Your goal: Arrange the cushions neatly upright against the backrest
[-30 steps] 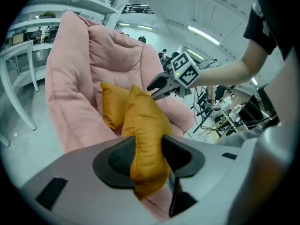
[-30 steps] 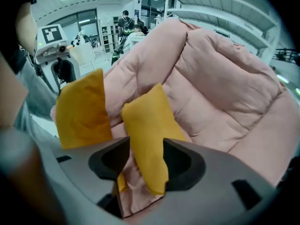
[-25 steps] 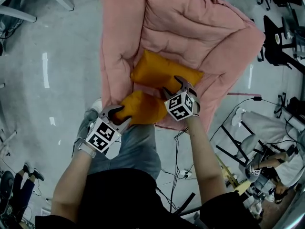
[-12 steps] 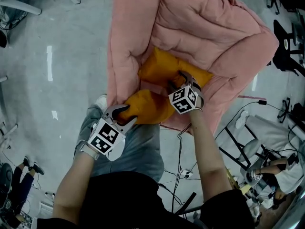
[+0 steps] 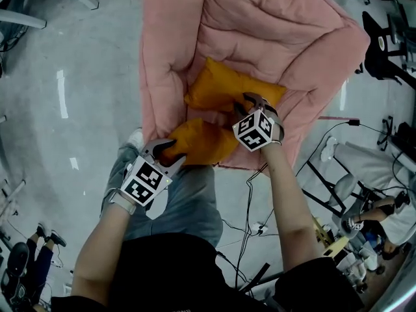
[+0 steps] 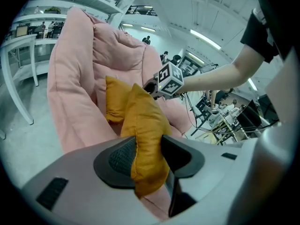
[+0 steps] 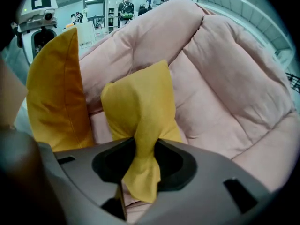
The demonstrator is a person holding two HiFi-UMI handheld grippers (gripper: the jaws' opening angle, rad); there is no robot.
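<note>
Cushions, two of mustard-yellow fabric, are each caught in one set of tongs. The left gripper [image 6: 149, 159] is clamped on a thick fold of the near cushion [image 6: 144, 125], its pads pressing the fabric from both sides. In the head view the left gripper [image 5: 168, 150] bites that near cushion [image 5: 203, 142] at its left end, at the front edge of the seat, with the cushion's long axis running across the seat towards the other hand.

The right gripper [image 7: 143, 159] has just been closing its jaws, and a bunched corner of the far cushion [image 7: 140, 109] is now pinched between them. From there the far cushion [image 5: 229, 88] runs away from the right gripper [image 5: 251, 103] and to its left, deeper into the pink quilted floor sofa [image 5: 159, 77].

The backrest [image 5: 279, 25] lies beyond both cushions, on the far side from the person. The far one is nearer to it but is not seen leaning on it. So the right hand looks best placed to move first, lifting its cushion up and away from the person.
</note>
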